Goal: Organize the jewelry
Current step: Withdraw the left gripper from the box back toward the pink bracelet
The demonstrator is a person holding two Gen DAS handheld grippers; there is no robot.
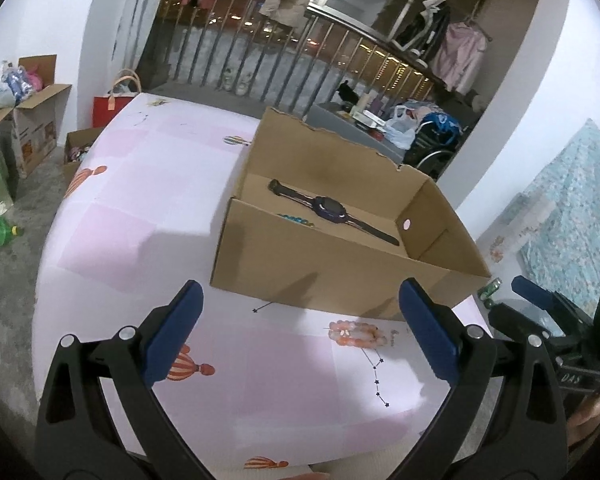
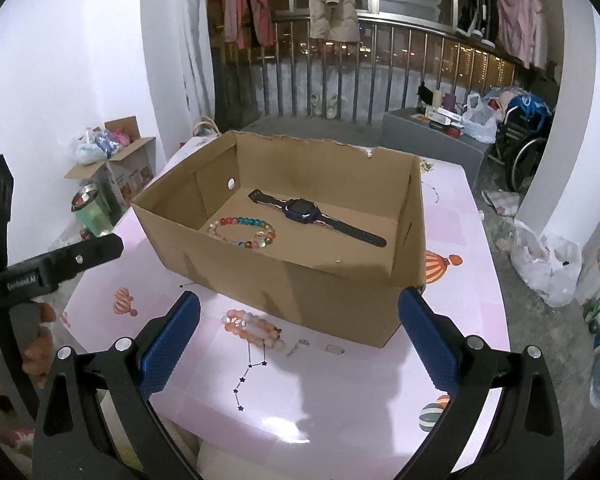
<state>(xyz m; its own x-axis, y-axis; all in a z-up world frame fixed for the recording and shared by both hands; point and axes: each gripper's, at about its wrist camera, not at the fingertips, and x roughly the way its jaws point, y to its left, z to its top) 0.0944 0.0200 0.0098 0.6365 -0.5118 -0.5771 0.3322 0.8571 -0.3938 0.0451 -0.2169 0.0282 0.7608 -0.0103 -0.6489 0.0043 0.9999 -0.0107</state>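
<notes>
right wrist: watch [image 2: 302,210] inside box [image 2: 300,292], right claw [image 2: 300,336] wide.

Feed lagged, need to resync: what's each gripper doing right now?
Left gripper: open, holding nothing.
Right gripper: open, holding nothing.

Indoors at night, under bright artificial light. White walls [image 2: 80,60] to both sides, grey concrete floor [image 1: 8,280]. Straight ahead a balcony with a metal railing [image 2: 380,68], city lights beyond. Clothes [image 2: 334,0] hung on hangers above the railing, 1 pair of pale shoes [image 2: 324,105] at its foot. On the left, open cardboard cartons [image 2: 128,168] stuffed with bags. On the right, a wheelchair [image 2: 524,148] and white plastic bags [image 2: 548,260]. Pink table cover [image 2: 340,384] printed with hot-air balloons and constellations.
</notes>
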